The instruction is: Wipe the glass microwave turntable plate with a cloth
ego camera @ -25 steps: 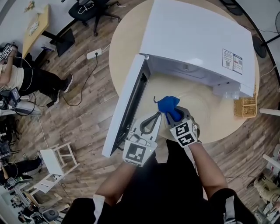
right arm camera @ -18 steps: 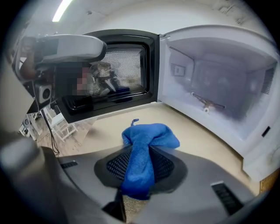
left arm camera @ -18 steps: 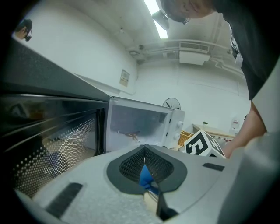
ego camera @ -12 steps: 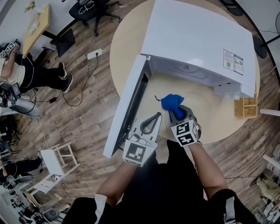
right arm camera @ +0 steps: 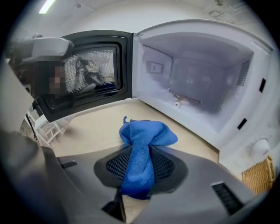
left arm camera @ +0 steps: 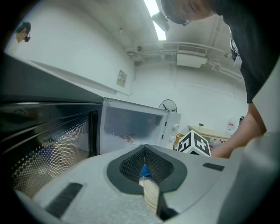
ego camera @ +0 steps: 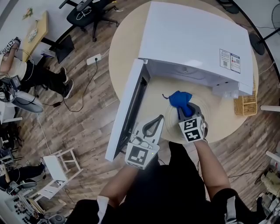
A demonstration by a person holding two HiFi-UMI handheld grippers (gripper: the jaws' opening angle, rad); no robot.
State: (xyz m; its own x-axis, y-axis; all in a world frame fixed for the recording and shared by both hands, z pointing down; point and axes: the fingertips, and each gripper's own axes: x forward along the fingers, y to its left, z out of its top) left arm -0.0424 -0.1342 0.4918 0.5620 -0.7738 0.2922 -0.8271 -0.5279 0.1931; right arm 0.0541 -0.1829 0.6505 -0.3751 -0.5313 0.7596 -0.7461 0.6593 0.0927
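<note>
A white microwave (ego camera: 197, 39) stands on a round wooden table (ego camera: 124, 39) with its door (ego camera: 127, 109) swung open to the left. My right gripper (ego camera: 183, 109) is shut on a bunched blue cloth (right arm camera: 142, 144), held low over the table in front of the oven cavity. My left gripper (ego camera: 155, 122) sits just left of it, jaws closed down to a slit. In that slit shows a thin ridged edge of the glass plate (left arm camera: 150, 192), whose clear body is only faintly visible between the grippers (ego camera: 169, 127). The oven floor carries only the roller ring (right arm camera: 181, 99).
A wicker basket (ego camera: 246, 103) stands right of the microwave at the table's edge. The open door walls off the left side. On the wood floor are white stools (ego camera: 59, 162), an office chair (ego camera: 89, 11) and a seated person (ego camera: 26, 74).
My right gripper has carried the blue cloth a little to the right and further in toward the microwave. The left gripper has hardly moved.
</note>
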